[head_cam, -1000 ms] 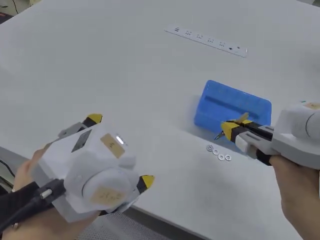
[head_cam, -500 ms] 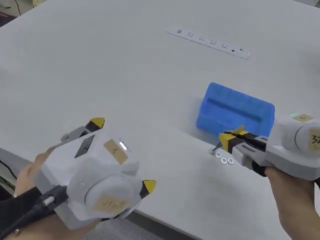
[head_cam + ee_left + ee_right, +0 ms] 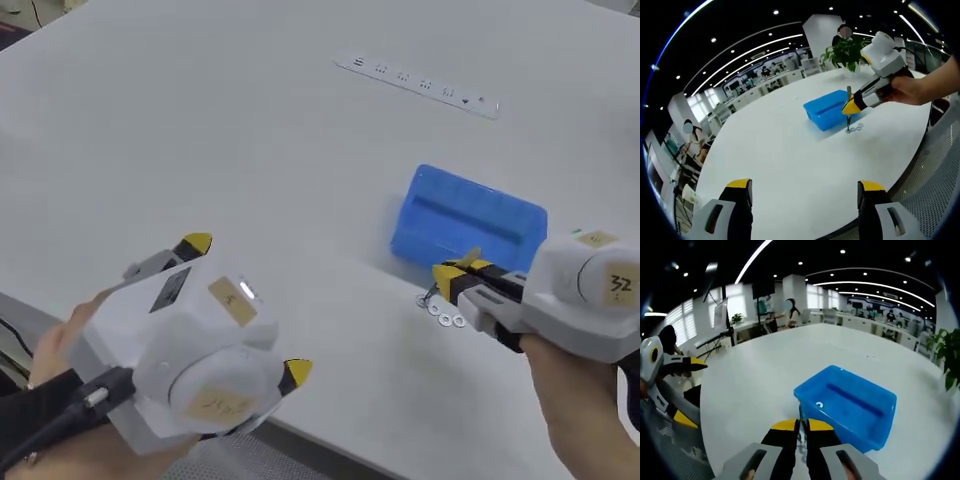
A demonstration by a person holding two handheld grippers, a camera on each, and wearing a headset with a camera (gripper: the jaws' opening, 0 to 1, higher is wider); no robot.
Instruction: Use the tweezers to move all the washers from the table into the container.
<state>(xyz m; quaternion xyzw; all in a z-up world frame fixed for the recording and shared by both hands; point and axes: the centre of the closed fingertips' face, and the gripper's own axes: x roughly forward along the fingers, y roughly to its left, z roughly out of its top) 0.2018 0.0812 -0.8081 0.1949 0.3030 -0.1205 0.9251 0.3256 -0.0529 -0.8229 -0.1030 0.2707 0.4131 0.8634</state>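
The right tongs (image 3: 458, 270) pinch the tweezers (image 3: 432, 296), whose tips point down at the washers (image 3: 446, 316), just before the blue container (image 3: 470, 212), near the front edge of the worktop (image 3: 250, 130). The left tongs (image 3: 245, 308) gape wide.

Tweezers (image 3: 848, 122) are pinched in my right gripper (image 3: 455, 275), slim and dark, tips pointing down at the table (image 3: 250, 150) right beside the washers (image 3: 446, 315). Those are small silver rings lying flat in a short row, just in front of the container (image 3: 470, 215). It's a blue, open tray with one washer (image 3: 819, 405) inside.
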